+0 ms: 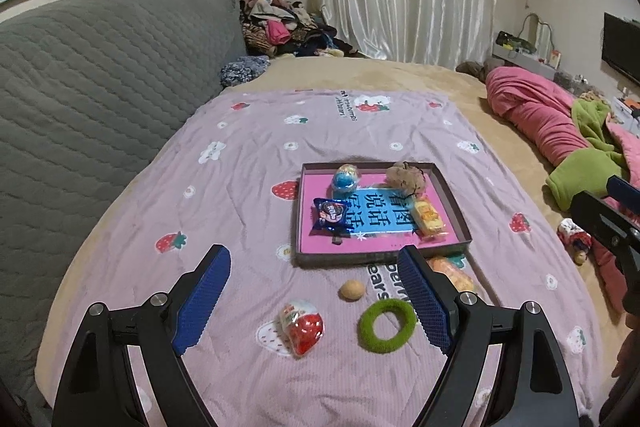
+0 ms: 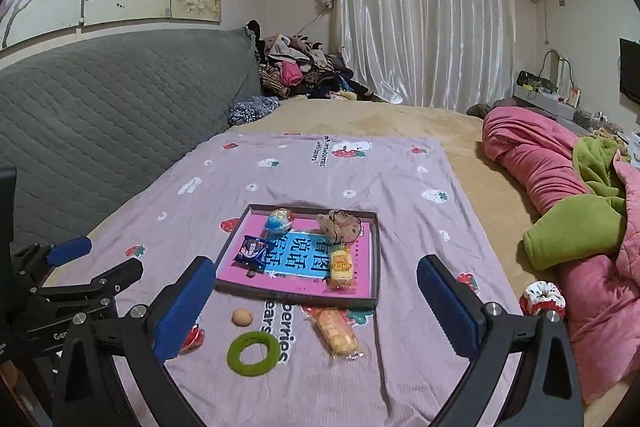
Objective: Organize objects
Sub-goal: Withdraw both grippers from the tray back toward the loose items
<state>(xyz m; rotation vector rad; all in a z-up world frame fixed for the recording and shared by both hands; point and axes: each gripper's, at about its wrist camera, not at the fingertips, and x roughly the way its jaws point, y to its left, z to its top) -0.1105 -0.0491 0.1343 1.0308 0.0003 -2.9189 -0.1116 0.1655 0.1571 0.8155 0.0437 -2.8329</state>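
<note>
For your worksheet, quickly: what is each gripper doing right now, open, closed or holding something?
Left gripper: open, holding nothing.
Right gripper: open, holding nothing.

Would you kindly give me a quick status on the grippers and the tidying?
Left gripper and right gripper open, empty. Four items in tray; green ring, toy egg, small nut, orange snack pack outside. Nothing in the way.

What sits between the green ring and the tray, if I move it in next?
Nothing blocks it. The green ring lies on bare blanket in front of the tray; the small tan ball sits left of that line, the orange snack packet right. Only the tray's low rim must be cleared.
</note>
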